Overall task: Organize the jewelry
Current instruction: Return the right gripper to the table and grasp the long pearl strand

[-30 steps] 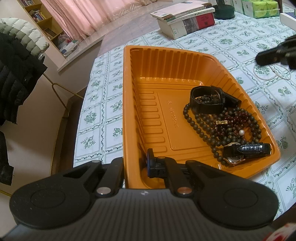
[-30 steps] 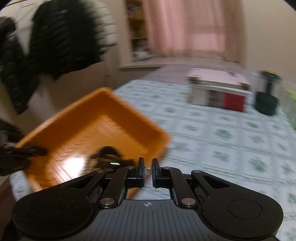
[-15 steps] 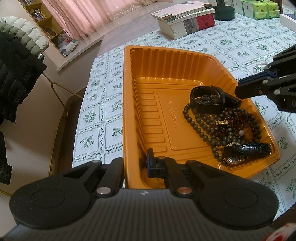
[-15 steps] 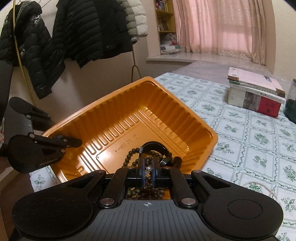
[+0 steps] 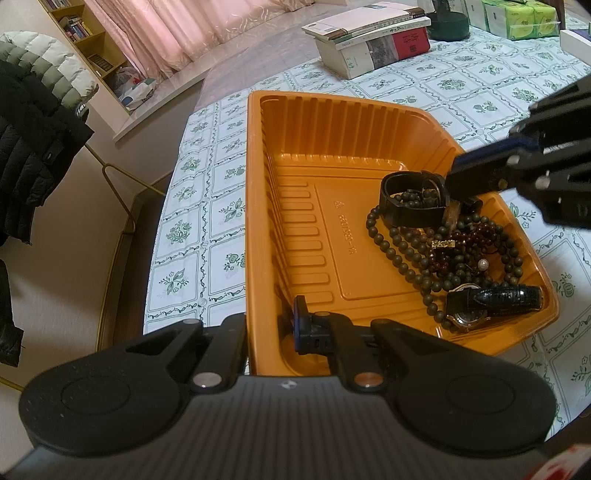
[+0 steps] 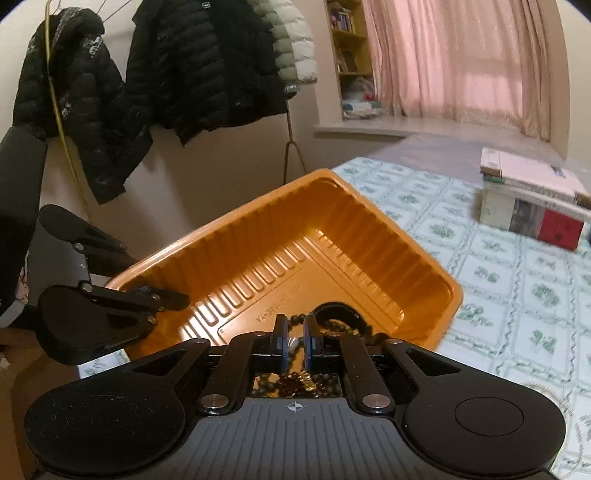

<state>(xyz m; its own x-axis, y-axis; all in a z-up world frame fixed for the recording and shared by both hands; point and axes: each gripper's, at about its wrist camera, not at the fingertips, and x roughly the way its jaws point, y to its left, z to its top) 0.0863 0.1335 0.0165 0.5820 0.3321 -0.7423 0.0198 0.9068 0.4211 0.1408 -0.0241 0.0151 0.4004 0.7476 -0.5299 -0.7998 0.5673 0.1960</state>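
Note:
An orange ribbed tray (image 5: pixel 332 122) sits on the flowered tablecloth. My left gripper (image 5: pixel 269 332) is shut on its near wall, one finger inside and one outside. In the tray's right corner lies a heap: a black strap loop (image 5: pixel 406 206), a dark bead necklace (image 5: pixel 399 251), dark red beads with a gold charm (image 5: pixel 443 243) and a black-strapped watch (image 5: pixel 491 299). My right gripper (image 5: pixel 456 181) hangs just over that heap. In the right wrist view its jaws (image 6: pixel 294 332) are opening, with a small pale piece showing loosely in the gap above the beads.
A stack of books (image 5: pixel 373 44) lies at the table's far side, with green packs (image 5: pixel 517 14) and a dark round pot (image 5: pixel 448 26) behind. A pale bead strand (image 6: pixel 554 391) lies on the cloth right of the tray. Dark jackets (image 6: pixel 184 74) hang beyond the table's left edge.
My right gripper swung in from the right and now hovers over the heap in the tray, its pads slightly further apart. The left gripper and the tray stayed put.

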